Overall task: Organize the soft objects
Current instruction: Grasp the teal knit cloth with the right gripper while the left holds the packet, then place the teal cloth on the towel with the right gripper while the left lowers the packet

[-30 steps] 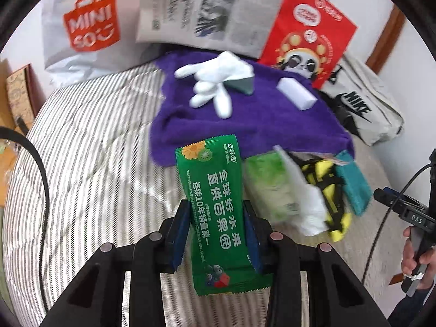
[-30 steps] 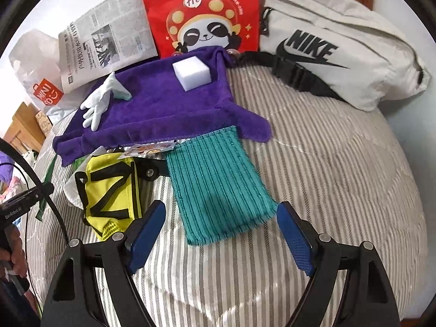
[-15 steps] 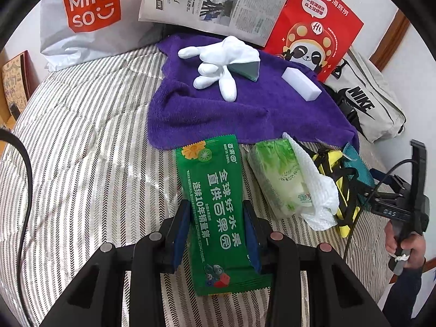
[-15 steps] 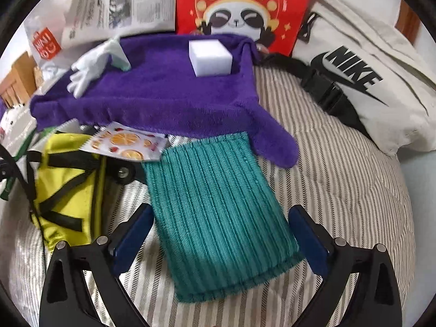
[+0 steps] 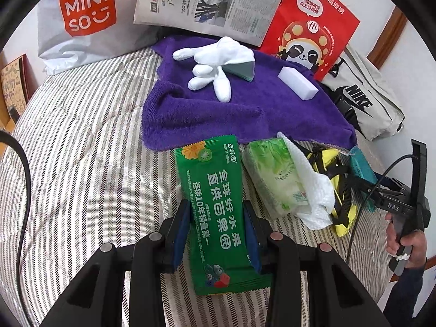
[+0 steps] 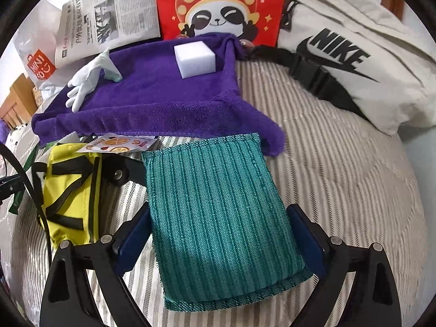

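Our left gripper (image 5: 216,231) pinches the green packet (image 5: 218,212) on the striped bed (image 5: 81,150); our right gripper (image 6: 218,234), jaws just widened, straddles the teal cloth (image 6: 218,204) near the purple towel (image 6: 152,100).

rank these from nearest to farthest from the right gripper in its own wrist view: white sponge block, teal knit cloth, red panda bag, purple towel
1. teal knit cloth: lies between the open fingers of the right gripper, on the striped bedding.
2. purple towel: just beyond the cloth's far edge, spreading left.
3. white sponge block: sits on the towel's far part.
4. red panda bag: stands behind the towel, at the top of the view.
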Available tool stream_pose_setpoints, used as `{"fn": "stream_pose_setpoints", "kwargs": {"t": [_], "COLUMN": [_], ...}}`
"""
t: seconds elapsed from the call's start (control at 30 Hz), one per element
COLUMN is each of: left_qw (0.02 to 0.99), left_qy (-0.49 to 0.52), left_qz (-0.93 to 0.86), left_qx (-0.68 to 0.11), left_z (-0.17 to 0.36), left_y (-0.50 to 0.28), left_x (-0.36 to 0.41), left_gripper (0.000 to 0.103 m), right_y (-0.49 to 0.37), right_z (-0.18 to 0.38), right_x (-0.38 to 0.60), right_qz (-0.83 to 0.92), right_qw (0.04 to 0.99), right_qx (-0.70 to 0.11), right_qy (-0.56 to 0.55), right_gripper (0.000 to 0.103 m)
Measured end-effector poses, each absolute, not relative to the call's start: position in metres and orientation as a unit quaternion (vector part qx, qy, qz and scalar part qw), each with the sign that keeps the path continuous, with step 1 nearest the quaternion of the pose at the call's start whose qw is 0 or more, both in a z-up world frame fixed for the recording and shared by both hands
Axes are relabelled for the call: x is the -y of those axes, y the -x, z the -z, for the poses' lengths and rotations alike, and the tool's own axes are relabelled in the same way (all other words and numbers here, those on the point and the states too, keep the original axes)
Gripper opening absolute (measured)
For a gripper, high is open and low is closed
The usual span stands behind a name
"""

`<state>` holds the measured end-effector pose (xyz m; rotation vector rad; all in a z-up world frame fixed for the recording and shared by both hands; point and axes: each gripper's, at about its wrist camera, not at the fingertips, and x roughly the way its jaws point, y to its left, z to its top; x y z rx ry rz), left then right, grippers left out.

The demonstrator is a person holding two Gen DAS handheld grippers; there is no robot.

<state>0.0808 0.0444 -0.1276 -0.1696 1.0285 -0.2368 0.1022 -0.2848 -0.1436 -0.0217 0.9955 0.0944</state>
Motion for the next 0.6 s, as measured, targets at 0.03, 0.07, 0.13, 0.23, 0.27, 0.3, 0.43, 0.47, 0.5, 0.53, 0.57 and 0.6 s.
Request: {"fn": "stream_pose_setpoints", "kwargs": {"t": [0.03, 0.07, 0.13, 0.23, 0.27, 0.3, 0.43, 0.47, 0.5, 0.53, 0.57, 0.6], "left_qw": [0.861, 0.862, 0.863, 0.865, 0.866, 0.868, 0.873, 0.874, 0.876, 0.877, 0.878, 0.878], "left_qy": [0.081, 0.081, 0.081, 0.083, 0.083, 0.081, 0.079, 0.078, 0.077, 0.077, 0.076, 0.075], "left_qz": [0.114, 0.115, 0.114, 0.118, 0.118, 0.118, 0.119, 0.119, 0.119, 0.119, 0.119, 0.119], "left_qx": [-0.489, -0.488, -0.486, -0.48, -0.478, -0.476, -0.466, -0.464, -0.462, -0.46, -0.458, -0.457], "left_z": [0.126, 0.125, 0.123, 0.117, 0.115, 0.112, 0.103, 0.1, 0.098, 0.096, 0.094, 0.092], "left_y": [-0.08, -0.079, -0.077, -0.074, -0.073, -0.071, -0.068, -0.068, -0.068, -0.069, -0.07, -0.072], "left_x": [-0.044, -0.043, -0.044, -0.044, -0.044, -0.044, -0.045, -0.045, -0.044, -0.044, -0.044, -0.043], "left_gripper": [0.036, 0.036, 0.036, 0.036, 0.036, 0.036, 0.036, 0.036, 0.036, 0.036, 0.036, 0.036], "right_y": [-0.1, -0.096, -0.091, -0.087, -0.086, -0.085, -0.084, -0.085, -0.087, -0.089, -0.091, -0.094], "right_z": [0.141, 0.138, 0.133, 0.126, 0.123, 0.12, 0.107, 0.105, 0.101, 0.098, 0.096, 0.093], "right_x": [0.286, 0.286, 0.287, 0.287, 0.286, 0.286, 0.285, 0.284, 0.283, 0.282, 0.28, 0.279], "right_qz": [-0.045, -0.046, -0.043, -0.042, -0.042, -0.043, -0.051, -0.053, -0.056, -0.06, -0.064, -0.066], "right_qw": [0.879, 0.879, 0.881, 0.884, 0.885, 0.886, 0.89, 0.891, 0.892, 0.893, 0.893, 0.893], "right_qx": [-0.475, -0.474, -0.471, -0.465, -0.464, -0.462, -0.453, -0.451, -0.449, -0.447, -0.446, -0.445], "right_qy": [0.009, 0.008, 0.007, 0.009, 0.011, 0.011, 0.006, 0.005, 0.006, 0.005, 0.005, 0.004], "right_gripper": [0.094, 0.094, 0.094, 0.094, 0.094, 0.094, 0.094, 0.094, 0.094, 0.094, 0.094, 0.094]}}
